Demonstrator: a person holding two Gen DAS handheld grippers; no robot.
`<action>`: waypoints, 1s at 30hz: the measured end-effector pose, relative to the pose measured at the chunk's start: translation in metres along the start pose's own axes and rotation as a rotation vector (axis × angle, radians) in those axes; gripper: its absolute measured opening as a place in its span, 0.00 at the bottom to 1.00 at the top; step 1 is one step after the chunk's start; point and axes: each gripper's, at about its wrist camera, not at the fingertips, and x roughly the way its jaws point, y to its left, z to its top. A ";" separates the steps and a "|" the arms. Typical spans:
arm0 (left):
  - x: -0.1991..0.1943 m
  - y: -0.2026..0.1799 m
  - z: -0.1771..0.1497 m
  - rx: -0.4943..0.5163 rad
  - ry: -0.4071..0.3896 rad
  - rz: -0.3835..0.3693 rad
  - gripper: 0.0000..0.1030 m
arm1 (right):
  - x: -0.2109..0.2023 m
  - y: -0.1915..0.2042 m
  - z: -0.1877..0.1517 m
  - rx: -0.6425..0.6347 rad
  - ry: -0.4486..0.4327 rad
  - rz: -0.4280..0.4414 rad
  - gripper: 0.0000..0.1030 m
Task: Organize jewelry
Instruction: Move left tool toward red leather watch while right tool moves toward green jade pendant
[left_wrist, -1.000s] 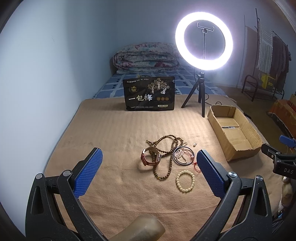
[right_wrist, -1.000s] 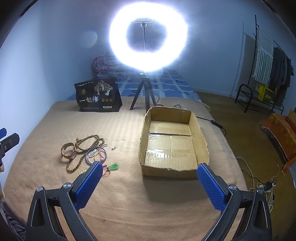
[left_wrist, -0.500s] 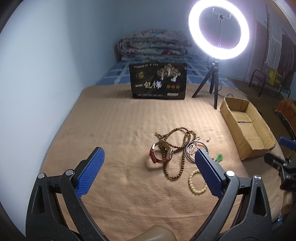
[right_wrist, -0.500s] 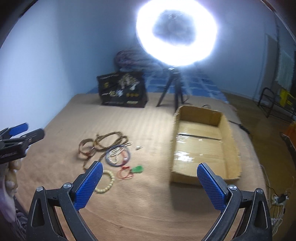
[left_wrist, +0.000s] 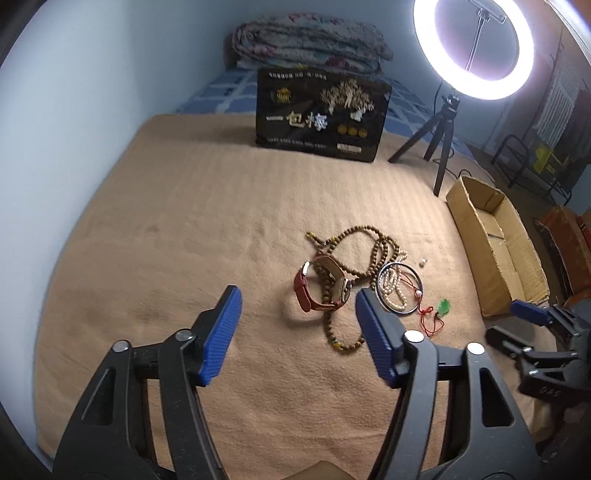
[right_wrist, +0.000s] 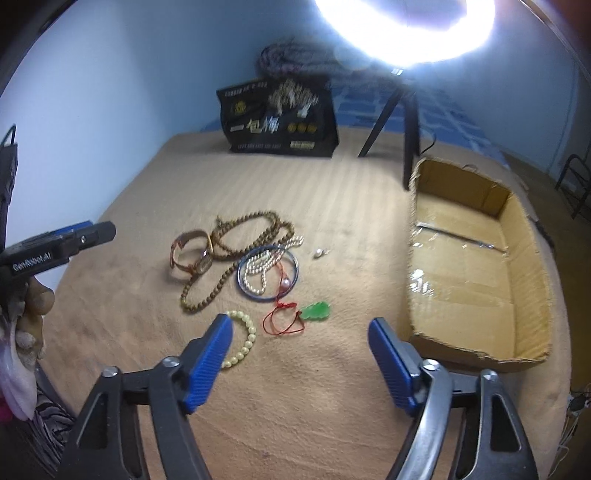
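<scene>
— Where's the jewelry (right_wrist: 240, 266)?
— Mid-blanket (right_wrist: 332, 406), left of the cardboard box (right_wrist: 532, 280); the pale bracelet (right_wrist: 243, 343) is partly behind a pad.
— Grippers?
— Left gripper (left_wrist: 297, 334), right gripper (right_wrist: 299, 362) — fingers apart, empty.

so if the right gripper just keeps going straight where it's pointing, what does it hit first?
Probably the green pendant on its red cord. It lies just ahead of the open right gripper, near centre line. The cream bead bracelet sits by the left finger. Depth is unclear.

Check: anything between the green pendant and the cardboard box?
Nothing. Right wrist view shows only bare blanket between the green pendant and cardboard box.
</scene>
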 end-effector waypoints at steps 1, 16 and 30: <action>0.005 -0.001 0.000 0.001 0.017 -0.009 0.57 | 0.005 0.001 0.000 -0.001 0.016 0.004 0.73; 0.075 0.008 0.005 -0.123 0.217 -0.099 0.42 | 0.056 -0.009 0.003 0.009 0.119 0.007 0.59; 0.101 0.011 0.008 -0.142 0.250 -0.098 0.37 | 0.091 -0.011 0.010 -0.005 0.150 -0.045 0.55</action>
